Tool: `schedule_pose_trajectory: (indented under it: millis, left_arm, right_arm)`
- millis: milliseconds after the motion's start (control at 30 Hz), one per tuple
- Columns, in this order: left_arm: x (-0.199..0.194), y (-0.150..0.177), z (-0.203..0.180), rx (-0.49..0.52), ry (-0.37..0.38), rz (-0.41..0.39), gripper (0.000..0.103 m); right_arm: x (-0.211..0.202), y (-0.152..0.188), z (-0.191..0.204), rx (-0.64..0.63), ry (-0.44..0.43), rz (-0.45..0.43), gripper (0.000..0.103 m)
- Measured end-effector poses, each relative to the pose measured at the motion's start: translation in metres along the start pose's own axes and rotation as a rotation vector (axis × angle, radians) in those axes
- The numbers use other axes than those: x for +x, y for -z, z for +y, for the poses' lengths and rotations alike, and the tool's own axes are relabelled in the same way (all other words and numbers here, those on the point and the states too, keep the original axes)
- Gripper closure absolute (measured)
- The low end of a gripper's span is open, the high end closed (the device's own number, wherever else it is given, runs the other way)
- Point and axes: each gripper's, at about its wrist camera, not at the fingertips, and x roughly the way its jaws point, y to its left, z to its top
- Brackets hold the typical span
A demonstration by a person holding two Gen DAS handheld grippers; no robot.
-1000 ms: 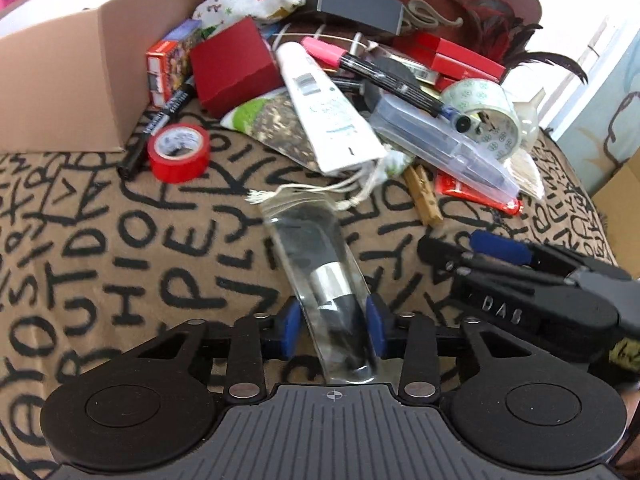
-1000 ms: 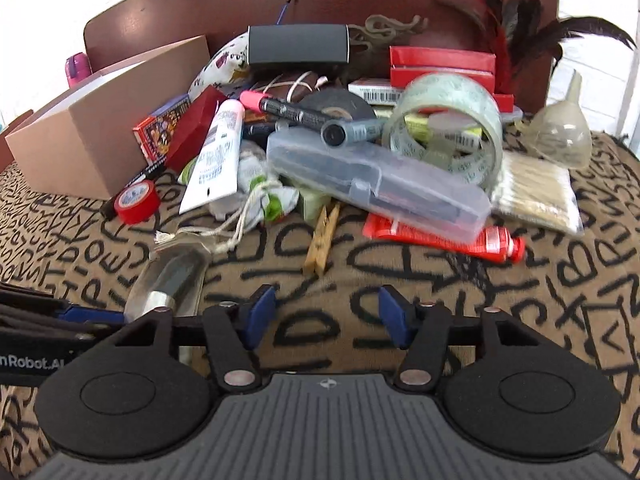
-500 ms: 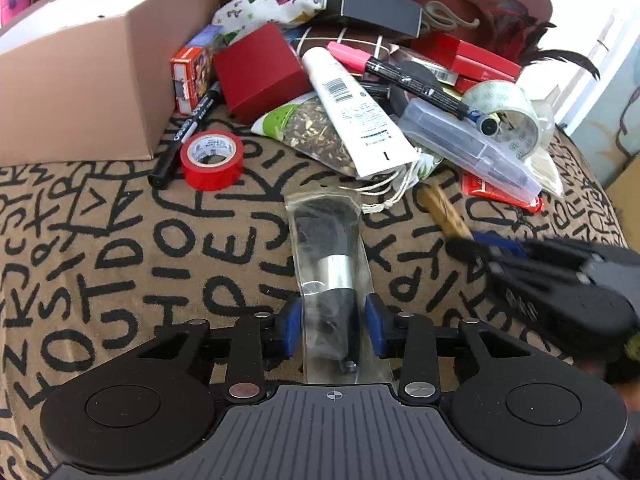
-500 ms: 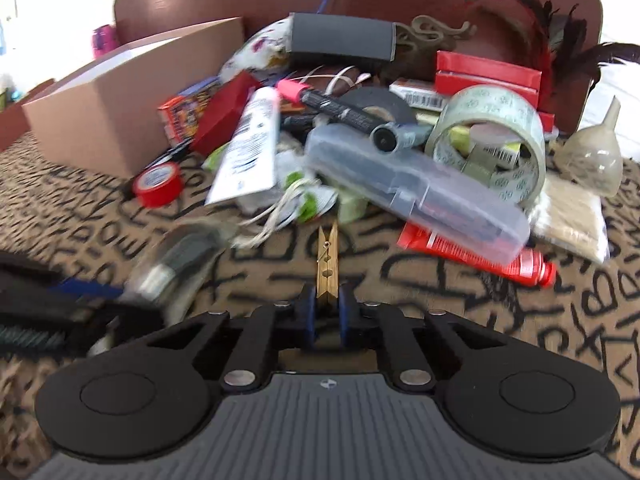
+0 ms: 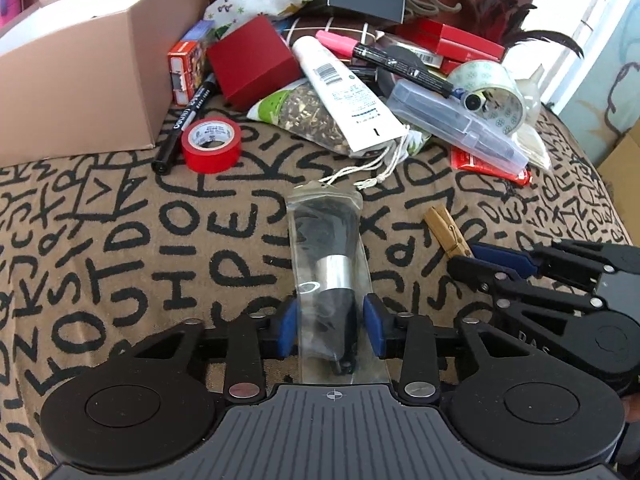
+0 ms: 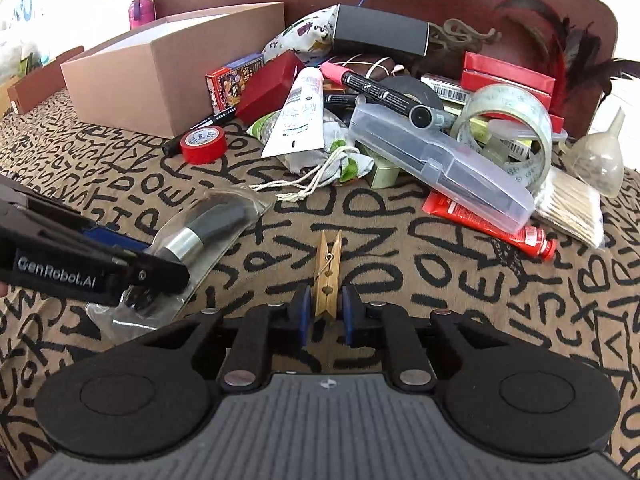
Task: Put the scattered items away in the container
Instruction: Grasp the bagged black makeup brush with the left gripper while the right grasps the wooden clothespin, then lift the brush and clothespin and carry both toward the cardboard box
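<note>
Near cloth (image 6: 460,312) bare, free passage. Far: clutter pile (image 6: 400,120) blocks centre/right; cardboard box (image 6: 168,76) far left, open top.

Your left gripper (image 5: 331,330) is matte black plastic with two round discs flanking a ribbed grey housing; blue rubber pads (image 5: 289,330) line its fingers; silver screw heads dot the linkage arms. Your right gripper (image 6: 324,314) matches it in build; white lettering runs along each gripper's side, reading GenRobot.AI on the left one.
</note>
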Motion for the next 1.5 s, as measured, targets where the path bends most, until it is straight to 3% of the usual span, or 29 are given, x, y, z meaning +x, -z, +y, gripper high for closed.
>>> schedule_pose_trajectory:
  millis: [133,200,267,367,433,467,500,567,633,667,800,1133,1333,1467,1500]
  left_arm:
    - [-0.001,0.0,0.002,-0.006,0.008,0.002,0.071]
    - [0.001,0.0,0.003,-0.009,0.015,0.002,0.052]
    - [0.003,0.0,0.002,-0.003,0.018,0.0,0.051]
    - [0.004,-0.001,-0.001,0.018,0.01,-0.005,0.067]
    - [0.004,-0.001,0.001,0.007,0.016,-0.006,0.067]
    - [0.005,-0.001,0.002,0.001,0.019,-0.007,0.065]
    - [0.005,0.0,0.002,-0.007,0.023,-0.01,0.054]
    - [0.006,0.0,0.002,-0.009,0.028,-0.016,0.05]
    - [0.006,0.001,-0.001,0.005,0.018,-0.022,0.056]
    - [0.006,0.001,-0.003,0.015,0.007,-0.025,0.066]
    - [0.003,0.003,0.001,-0.007,0.018,-0.033,0.074]
    - [-0.034,0.008,0.016,-0.073,0.051,-0.107,0.077]
    - [-0.062,-0.004,0.027,-0.089,0.091,-0.181,0.097]
    - [-0.072,-0.009,0.032,-0.089,0.085,-0.216,0.095]
    - [-0.071,-0.009,0.035,-0.091,0.081,-0.213,0.09]
  right_arm:
    - [0.003,0.0,-0.002,0.027,-0.009,0.009,0.084]
    - [0.005,-0.001,-0.003,0.038,-0.012,0.012,0.084]
    - [0.007,-0.001,-0.005,0.055,-0.019,0.016,0.083]
    - [0.008,0.0,-0.007,0.059,-0.035,0.008,0.081]
    - [0.009,0.0,-0.006,0.043,-0.045,0.0,0.08]
    - [0.009,0.0,-0.005,0.044,-0.044,0.0,0.08]
    - [0.009,-0.001,-0.004,0.042,-0.043,0.002,0.08]
    - [0.009,-0.001,-0.003,0.044,-0.052,0.004,0.084]
    - [0.008,-0.001,0.003,0.036,-0.075,0.008,0.087]
    - [0.008,-0.001,0.007,0.026,-0.085,0.009,0.087]
    - [0.007,-0.001,0.022,-0.007,-0.109,0.013,0.089]
    - [-0.009,-0.009,0.042,0.005,-0.227,0.028,0.089]
    - [-0.022,-0.035,0.058,-0.03,-0.271,-0.038,0.09]
    - [-0.022,-0.051,0.073,-0.074,-0.3,-0.06,0.089]
    - [-0.02,-0.052,0.076,-0.082,-0.299,-0.061,0.089]
